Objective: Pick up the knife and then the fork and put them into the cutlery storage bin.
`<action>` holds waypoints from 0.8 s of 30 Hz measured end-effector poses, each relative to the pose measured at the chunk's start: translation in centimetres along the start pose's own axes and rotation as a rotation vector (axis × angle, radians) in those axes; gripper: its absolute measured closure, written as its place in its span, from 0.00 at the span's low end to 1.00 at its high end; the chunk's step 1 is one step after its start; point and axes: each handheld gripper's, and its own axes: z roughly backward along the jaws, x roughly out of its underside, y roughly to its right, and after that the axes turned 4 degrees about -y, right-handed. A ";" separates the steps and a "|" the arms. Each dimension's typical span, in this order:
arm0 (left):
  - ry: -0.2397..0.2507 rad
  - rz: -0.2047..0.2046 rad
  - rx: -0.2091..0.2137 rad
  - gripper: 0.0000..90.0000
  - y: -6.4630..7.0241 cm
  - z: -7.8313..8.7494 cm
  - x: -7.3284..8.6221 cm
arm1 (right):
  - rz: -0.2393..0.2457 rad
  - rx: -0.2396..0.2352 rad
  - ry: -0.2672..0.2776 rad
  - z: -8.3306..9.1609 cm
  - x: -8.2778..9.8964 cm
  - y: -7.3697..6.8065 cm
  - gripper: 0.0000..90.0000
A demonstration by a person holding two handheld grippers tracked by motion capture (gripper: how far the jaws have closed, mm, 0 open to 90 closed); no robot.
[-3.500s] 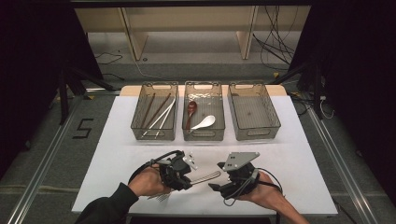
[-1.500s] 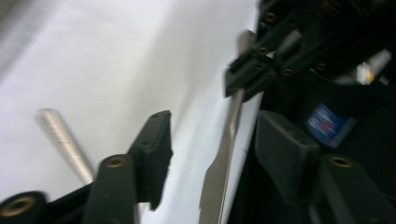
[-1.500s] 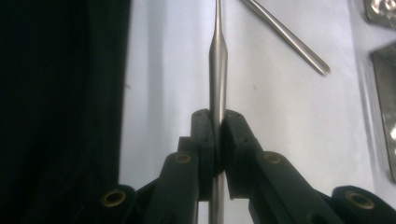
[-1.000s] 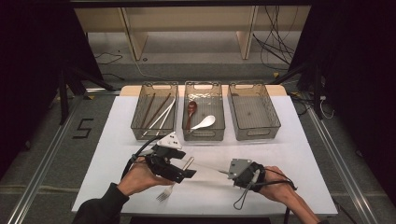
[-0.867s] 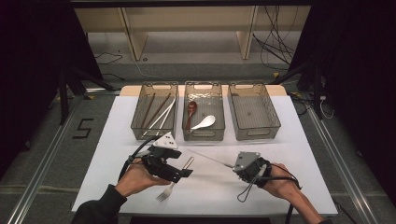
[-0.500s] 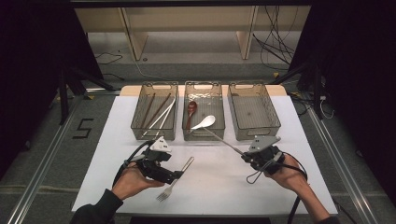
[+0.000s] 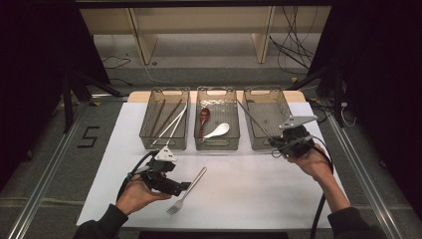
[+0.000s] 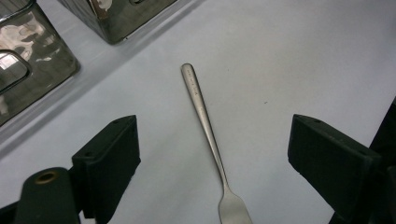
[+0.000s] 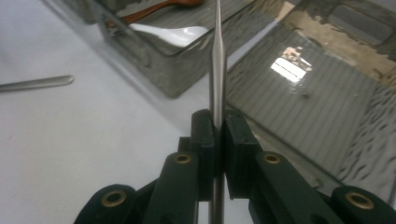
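High view: spoon tray flanks fork and right claw.

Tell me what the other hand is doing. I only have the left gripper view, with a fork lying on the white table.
Observer: The right gripper is shut on a slim metal utensil, pinched near one end.
Operator: Where is it holding that?
Observer: In the high view the utensil slants across the left side of the right bin. I cannot tell what kind of utensil it is.
Operator: And what is in the other bins?
Observer: The middle bin holds a red-brown spoon and a white spoon. The left bin holds chopsticks.
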 end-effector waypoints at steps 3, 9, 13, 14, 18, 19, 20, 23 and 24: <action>0.007 -0.001 0.003 0.18 -0.1 0.1 0.1 | -0.049 0.018 0.001 -0.4 -0.9 1.2 0.94; 0.008 -0.003 0.008 0.18 -0.1 0.0 0.4 | -0.114 0.049 -0.014 -1.2 -2.6 2.8 0.94; 0.005 -0.007 0.001 0.17 -0.1 -0.1 0.5 | -0.153 0.066 -0.028 -2.0 -3.4 3.8 0.94; 0.006 -0.005 -0.003 0.17 -0.1 -0.1 0.5 | -0.165 0.072 -0.034 -2.2 -3.6 4.1 0.94; 0.012 -0.005 -0.004 0.17 -0.2 0.0 0.5 | -0.199 0.089 -0.051 -2.9 -4.2 4.9 0.94; 0.011 -0.004 -0.006 0.17 -0.2 0.0 0.5 | -0.207 0.093 -0.053 -3.0 -4.3 5.1 0.94; 0.010 -0.004 -0.006 0.17 -0.2 0.0 0.5 | -0.217 0.098 -0.055 -3.1 -4.4 5.4 0.94; 0.008 -0.001 -0.005 0.17 -0.3 0.0 0.5 | -0.247 0.108 -0.064 -3.3 -4.7 5.9 0.94; 0.007 -0.001 -0.005 0.17 -0.3 -0.1 0.5 | -0.256 0.106 -0.068 -3.4 -4.8 6.1 0.94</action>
